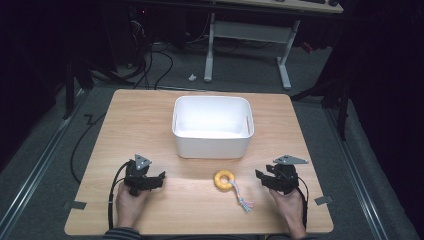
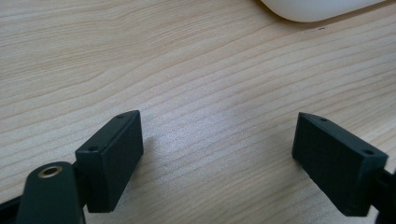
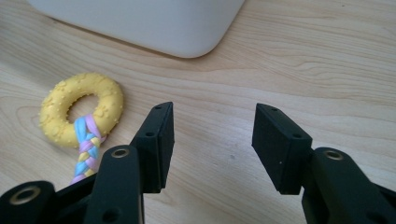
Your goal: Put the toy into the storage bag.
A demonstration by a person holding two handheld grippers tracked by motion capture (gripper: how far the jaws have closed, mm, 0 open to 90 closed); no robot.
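Note:
A yellow ring toy with a braided pastel rope tail lies on the wooden table, in front of a white plastic bin. My right gripper rests on the table to the ring's right, open and empty. In the right gripper view the ring toy sits left of my right gripper, with the bin's corner beyond. My left gripper stands open at the front left, apart from the toy. Bare wood lies between the jaws of the left gripper.
The white bin is empty and stands at the table's centre, its corner at the top of the left gripper view. Tape marks sit near the front corners. Beyond the table are a grey floor, cables and a desk frame.

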